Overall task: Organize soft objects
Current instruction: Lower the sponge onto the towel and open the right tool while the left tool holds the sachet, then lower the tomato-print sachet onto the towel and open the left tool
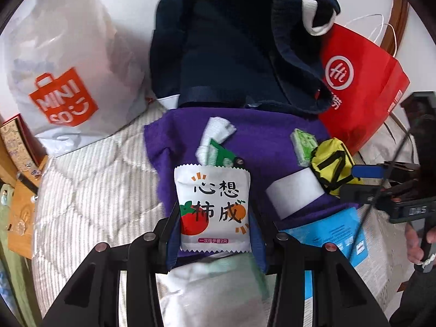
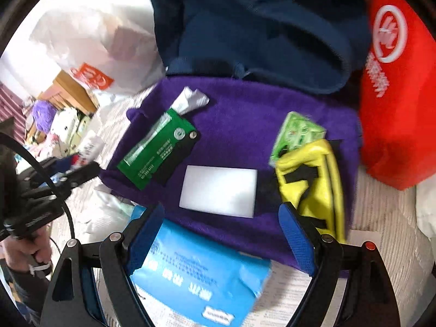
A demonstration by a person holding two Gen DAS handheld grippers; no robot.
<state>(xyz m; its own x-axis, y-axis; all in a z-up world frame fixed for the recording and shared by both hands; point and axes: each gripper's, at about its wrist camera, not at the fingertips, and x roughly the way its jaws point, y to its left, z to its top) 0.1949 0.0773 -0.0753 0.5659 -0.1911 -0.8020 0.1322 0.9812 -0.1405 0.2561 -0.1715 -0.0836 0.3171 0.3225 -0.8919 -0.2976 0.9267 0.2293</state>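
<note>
We saw the left tongs point(image 1: 215, 234) reaching forward over the bed, clamped on a white sachet point(image 1: 212, 207) printed with tomatoes and held upright between the blue pads. The right tongs point(image 2: 220, 234) hovered low at the near edge of the purple towel point(image 2: 239, 114), fingers spread apart with nothing between them, above a blue packet point(image 2: 196, 275) lying partly off the towel.

On the towel lay a white sponge block point(image 2: 219, 190) in the middle, a green wallet point(image 2: 158, 150) with a white tissue point(image 2: 190, 100) at its far end, and a yellow pouch point(image 2: 310, 188) near the right edge, touching or perhaps overlapping a green tissue pack point(image 2: 297, 133); blur hid which. A navy backpack point(image 1: 231, 54) stood at the towel's far edge, flanked by a white Miniso bag point(image 1: 62, 76) and a red paper bag point(image 1: 362, 81). The bed point(image 1: 90, 190) wore a ribbed white cover.
</note>
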